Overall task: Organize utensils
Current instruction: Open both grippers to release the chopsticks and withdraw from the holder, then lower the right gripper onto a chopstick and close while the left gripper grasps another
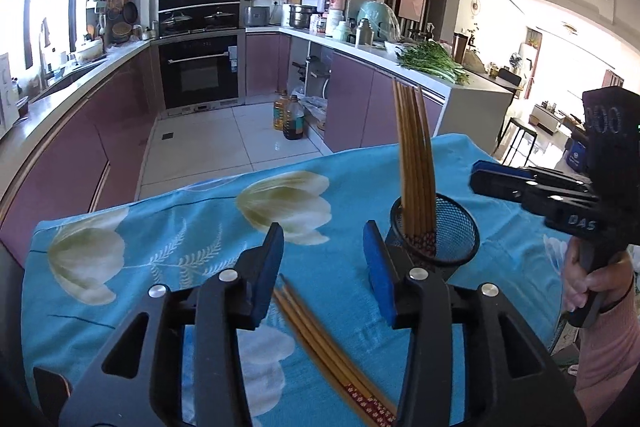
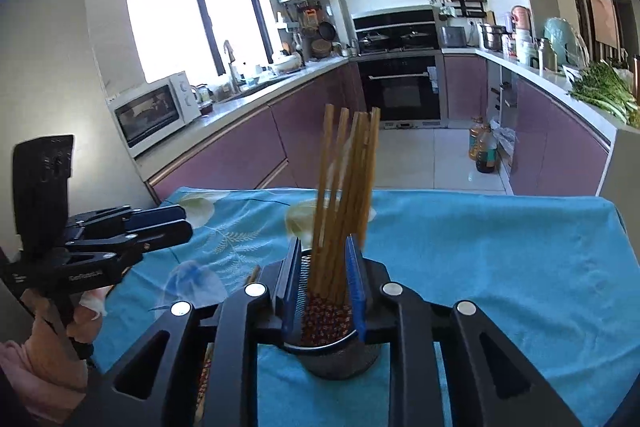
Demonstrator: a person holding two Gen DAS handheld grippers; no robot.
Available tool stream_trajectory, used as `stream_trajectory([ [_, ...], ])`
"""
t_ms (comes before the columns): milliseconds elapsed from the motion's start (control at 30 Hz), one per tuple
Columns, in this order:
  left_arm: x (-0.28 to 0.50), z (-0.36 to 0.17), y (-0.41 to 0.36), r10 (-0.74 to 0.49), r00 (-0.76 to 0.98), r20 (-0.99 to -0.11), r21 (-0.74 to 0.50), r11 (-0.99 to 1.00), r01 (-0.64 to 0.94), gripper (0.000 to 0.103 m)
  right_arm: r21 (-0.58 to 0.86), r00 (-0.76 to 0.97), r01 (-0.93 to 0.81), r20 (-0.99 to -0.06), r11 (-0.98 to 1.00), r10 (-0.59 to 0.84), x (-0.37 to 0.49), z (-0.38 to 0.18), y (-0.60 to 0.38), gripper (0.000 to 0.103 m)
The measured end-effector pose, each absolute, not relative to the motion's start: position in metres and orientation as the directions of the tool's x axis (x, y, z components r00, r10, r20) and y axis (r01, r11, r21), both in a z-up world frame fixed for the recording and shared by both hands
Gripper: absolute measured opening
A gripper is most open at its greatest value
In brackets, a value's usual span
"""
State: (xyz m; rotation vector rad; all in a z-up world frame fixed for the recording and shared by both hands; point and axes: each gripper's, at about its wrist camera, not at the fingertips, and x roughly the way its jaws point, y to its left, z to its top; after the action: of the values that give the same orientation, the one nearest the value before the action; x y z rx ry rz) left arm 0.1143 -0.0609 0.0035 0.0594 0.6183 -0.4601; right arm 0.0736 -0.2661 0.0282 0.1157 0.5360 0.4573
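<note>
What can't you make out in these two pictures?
- Loose chopsticks on the cloth: count unclear, left view, ends hidden behind the left tongs.
- Cup: base and rim mostly hidden, right view, by the right tongs.
- Standing chopsticks: blurred, right view, count uncertain.

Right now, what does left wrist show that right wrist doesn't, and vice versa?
Left wrist only: the loose chopsticks lying whole on the cloth between the open left gripper fingers, and the inside of the mesh cup.

Right wrist only: the microwave on the counter, and the right gripper fingers flanking the cup; whether they touch it is unclear.

Both: the standing chopsticks in the cup, the blue floral cloth, the oven, the greens.
</note>
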Motion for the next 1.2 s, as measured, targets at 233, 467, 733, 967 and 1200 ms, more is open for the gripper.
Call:
stream_trajectory([
  [233, 0.088, -0.027, -0.021, -0.299, 0.752, -0.588, -0.061, 0.943, 0.327, 0.060, 0.215, 0.655, -0.543, -0.496, 0.812, 0.570, 0.042, 0.010, -0.222, 0.036],
  [467, 0.074, -0.058, -0.022, -0.208, 0.750, -0.628, -0.002, 0.964, 0.266, 0.081, 0.231, 0.542, -0.536, -0.643, 0.812, 0.541, 0.050, -0.050, -0.180, 0.037],
  [733, 0.074, -0.084, -0.028, -0.174, 0.703, -0.690, 0.019, 0.966, 0.258, 0.080, 0.210, 0.503, -0.510, -0.713, 0.834, 0.488, 0.049, -0.077, -0.162, 0.037],
  [967, 0.074, -0.093, -0.029, -0.182, 0.673, -0.717, 0.008, 0.963, 0.270, 0.076, 0.186, 0.507, -0.492, -0.733, 0.851, 0.453, 0.047, -0.082, -0.161, 0.036],
  [1200, 0.076, -0.098, -0.034, -0.206, 0.648, -0.733, -0.004, 0.954, 0.299, 0.075, 0.169, 0.514, -0.481, -0.741, 0.860, 0.432, 0.049, -0.084, -0.161, 0.036],
])
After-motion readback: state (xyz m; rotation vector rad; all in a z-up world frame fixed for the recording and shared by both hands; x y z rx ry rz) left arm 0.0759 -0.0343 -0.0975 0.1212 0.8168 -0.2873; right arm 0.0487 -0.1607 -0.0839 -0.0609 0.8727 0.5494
